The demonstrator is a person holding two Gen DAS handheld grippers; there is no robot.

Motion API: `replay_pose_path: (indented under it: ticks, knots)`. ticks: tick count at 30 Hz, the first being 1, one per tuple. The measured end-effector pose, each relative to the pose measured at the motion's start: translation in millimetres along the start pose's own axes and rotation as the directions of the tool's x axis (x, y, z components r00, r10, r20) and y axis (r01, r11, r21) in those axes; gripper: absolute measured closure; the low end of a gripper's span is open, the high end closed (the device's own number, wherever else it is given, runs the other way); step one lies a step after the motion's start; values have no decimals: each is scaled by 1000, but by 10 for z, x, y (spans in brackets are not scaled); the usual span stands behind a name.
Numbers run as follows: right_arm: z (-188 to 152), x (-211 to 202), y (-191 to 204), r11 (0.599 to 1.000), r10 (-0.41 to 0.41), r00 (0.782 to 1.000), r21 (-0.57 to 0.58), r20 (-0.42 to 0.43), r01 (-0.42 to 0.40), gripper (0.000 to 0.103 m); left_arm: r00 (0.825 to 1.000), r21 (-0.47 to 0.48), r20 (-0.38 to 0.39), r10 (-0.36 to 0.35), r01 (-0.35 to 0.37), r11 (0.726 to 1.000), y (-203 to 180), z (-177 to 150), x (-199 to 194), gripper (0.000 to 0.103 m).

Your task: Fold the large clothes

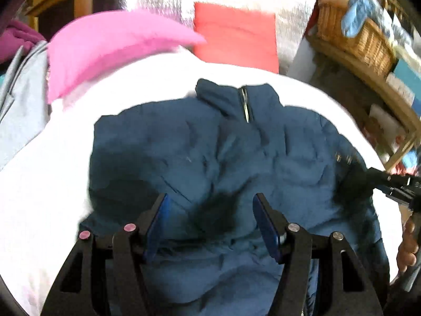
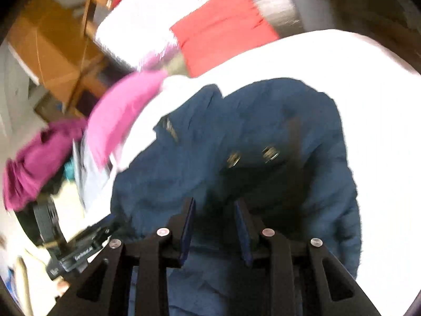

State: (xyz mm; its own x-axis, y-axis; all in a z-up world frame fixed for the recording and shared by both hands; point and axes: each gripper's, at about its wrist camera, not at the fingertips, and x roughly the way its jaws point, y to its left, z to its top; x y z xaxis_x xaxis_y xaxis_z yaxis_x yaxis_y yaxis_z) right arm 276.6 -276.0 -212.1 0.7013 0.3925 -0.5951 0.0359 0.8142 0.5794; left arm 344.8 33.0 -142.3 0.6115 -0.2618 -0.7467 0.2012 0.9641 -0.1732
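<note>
A dark blue padded jacket (image 1: pixel 223 158) lies on a white surface (image 1: pixel 39 184), collar and zip at the far end. My left gripper (image 1: pixel 210 210) is open, its jaws wide apart just above the jacket's near part, holding nothing. The jacket also shows in the right wrist view (image 2: pixel 263 144), bunched, with two metal snaps showing. My right gripper (image 2: pixel 214 213) is open with a narrower gap, above the jacket's near edge, holding nothing. The right gripper's body appears at the right edge of the left wrist view (image 1: pixel 400 184); the left one appears at the lower left of the right wrist view (image 2: pixel 84 250).
A pink garment (image 1: pixel 105 44) and a red folded cloth (image 1: pixel 236 34) lie beyond the jacket. A grey garment (image 1: pixel 21 100) and a magenta one (image 2: pixel 39 158) lie at the left. A wicker basket (image 1: pixel 360 39) stands on a wooden rack at the right.
</note>
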Motion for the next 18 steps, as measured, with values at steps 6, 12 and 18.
replay_pose_path:
  ticks: [6,12,18]
  knots:
    - [0,58,-344,991,-73,996,107,-52,78,69,989,-79,-108,97,-106,991,348,-4,283,37]
    - [16,118,-361,990,-63,994,117,-94,74,64,988,-92,-128,84,-97,991,421,-51,267,37]
    - [100,-274,-501,985,-31,996,170,88,15,40,998,-193,-34,60,-66,979,718,47,-85,37]
